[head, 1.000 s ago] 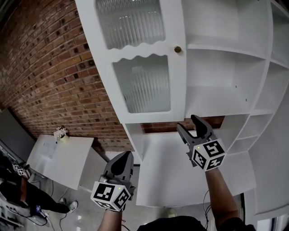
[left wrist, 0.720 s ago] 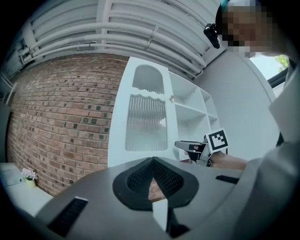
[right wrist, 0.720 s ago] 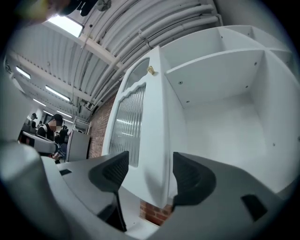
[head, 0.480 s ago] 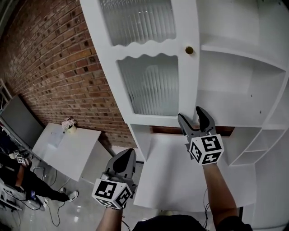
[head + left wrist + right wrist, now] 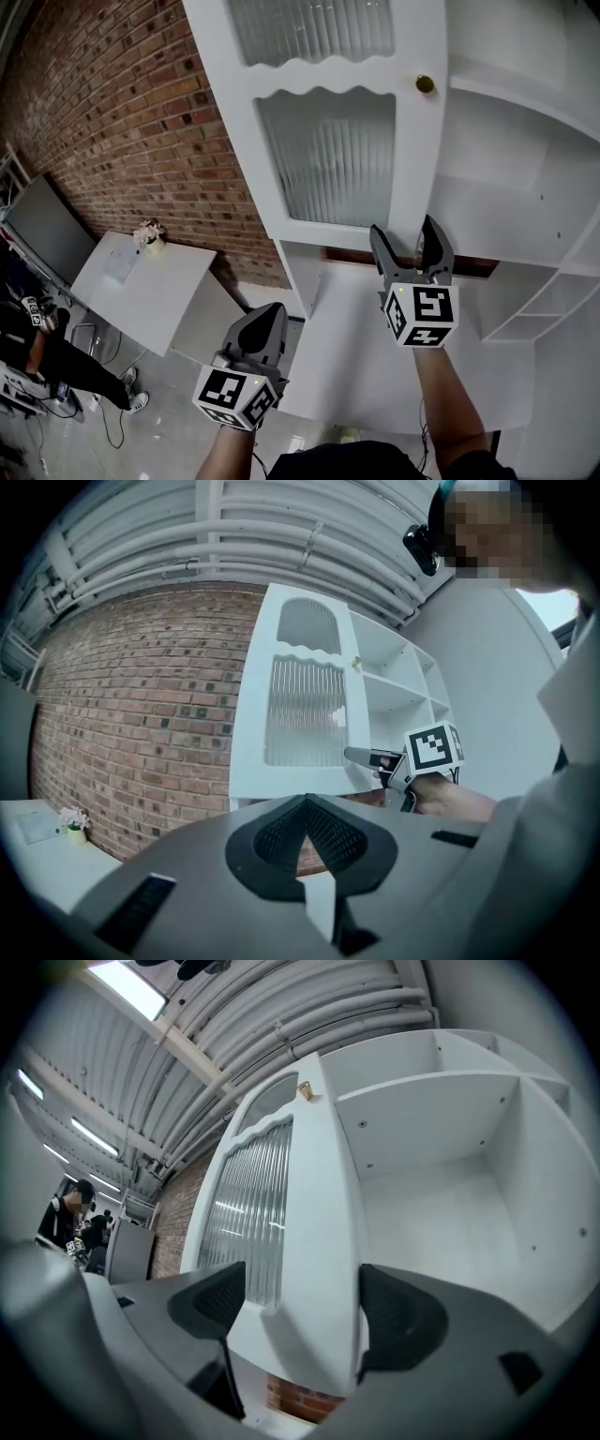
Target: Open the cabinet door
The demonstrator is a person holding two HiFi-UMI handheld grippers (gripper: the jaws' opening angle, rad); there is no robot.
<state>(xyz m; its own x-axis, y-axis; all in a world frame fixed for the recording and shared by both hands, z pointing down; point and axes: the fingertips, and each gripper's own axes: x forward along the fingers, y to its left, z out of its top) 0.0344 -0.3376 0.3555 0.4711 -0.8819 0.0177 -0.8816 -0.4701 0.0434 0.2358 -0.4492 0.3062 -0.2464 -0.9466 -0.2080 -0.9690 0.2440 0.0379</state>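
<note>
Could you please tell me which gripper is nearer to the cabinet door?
Right. The right gripper has the lower corner of the cabinet door between its jaws, which have just been opening. The left gripper, jaws shut, sits lower and to the left, clear of the door.

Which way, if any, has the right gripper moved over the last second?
Yes: the right gripper shifted left along the brick strip under the cabinet; its jaws have just been opening, astride the door edge.
</note>
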